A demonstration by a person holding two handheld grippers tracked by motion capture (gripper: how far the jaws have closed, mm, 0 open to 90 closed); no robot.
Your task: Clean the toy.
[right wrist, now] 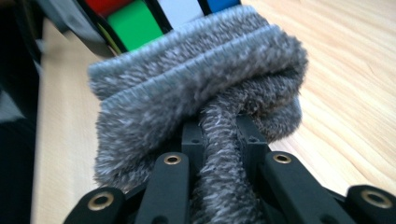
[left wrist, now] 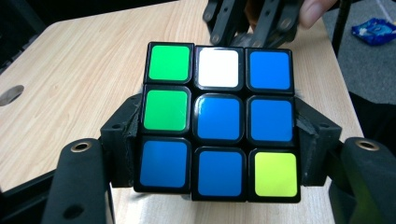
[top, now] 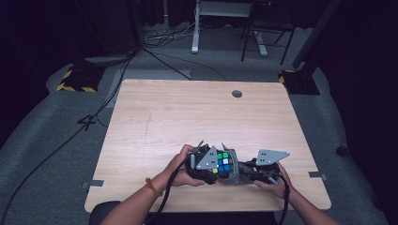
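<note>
A puzzle cube (left wrist: 219,121) with a mostly blue face, plus green, white and yellow squares, sits clamped between the jaws of my left gripper (left wrist: 219,140), which is shut on its sides. In the high view the cube (top: 222,161) is near the table's front edge between both hands. My right gripper (right wrist: 219,135) is shut on a grey fluffy cloth (right wrist: 196,79), bunched and pressed against the cube (right wrist: 135,21). In the high view the cloth (top: 233,172) lies between the cube and my right gripper (top: 246,171). The left gripper (top: 206,166) is at the cube's left.
The light wooden table (top: 187,117) has a round cable hole (top: 237,93) at the back. A blue wrapper (left wrist: 376,30) lies on the floor beyond the table's edge. Desk legs and cables stand on the grey floor behind.
</note>
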